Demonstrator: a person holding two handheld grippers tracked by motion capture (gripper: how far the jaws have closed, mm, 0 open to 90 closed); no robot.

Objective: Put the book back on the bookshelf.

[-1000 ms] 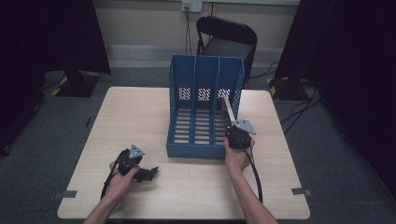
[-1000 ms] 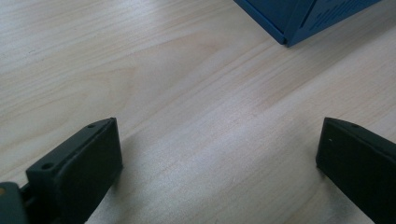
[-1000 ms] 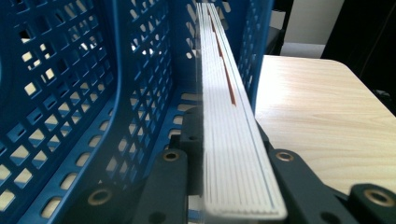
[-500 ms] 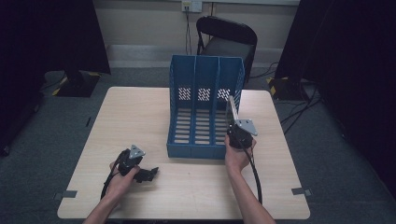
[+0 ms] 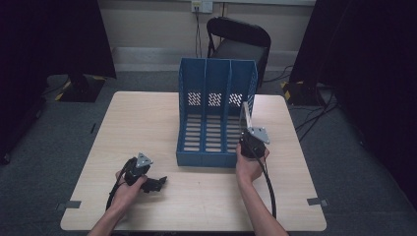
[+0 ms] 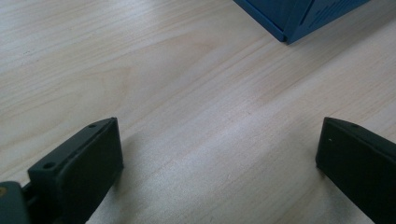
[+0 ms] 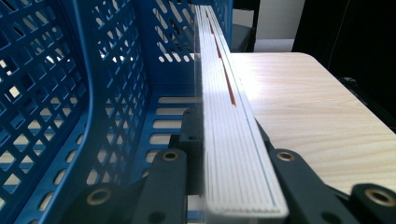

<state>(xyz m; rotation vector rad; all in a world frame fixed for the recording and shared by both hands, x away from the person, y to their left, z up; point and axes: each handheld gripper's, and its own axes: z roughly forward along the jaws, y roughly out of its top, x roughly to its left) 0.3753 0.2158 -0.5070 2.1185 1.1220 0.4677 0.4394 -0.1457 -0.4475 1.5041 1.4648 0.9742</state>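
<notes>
Clearly clamped in the right gripper [image 7: 219, 186]: a thin stack of white plastic folders or sleeves [image 7: 229, 135], held on edge by its near end, jaws pressed to both flat faces. Poised at the right edge of the blue file rack [image 5: 216, 110], long edge running toward the rack's back wall, seemingly at its rightmost compartment; whether inside the wall or just outside, hard to tell. Probably light and fairly stiff along its length, yet smooth-faced and prone to slip or fan apart if the squeeze loosens. Best taken low on the near end, across the whole stack, as held now, so no sheet peels off. Likely to flex sideways if pushed against the rack's perforated wall, so worth keeping upright and parallel to the dividers.

Resting left of the rack's front corner, low over the table: the left gripper [image 5: 153, 184], jaws spread wide with nothing between.

Underneath, a pale wood-grain table [image 5: 147, 123], matte and flat. Behind the rack, a black chair [image 5: 241, 42]; grey carpet and dark curtains around.
</notes>
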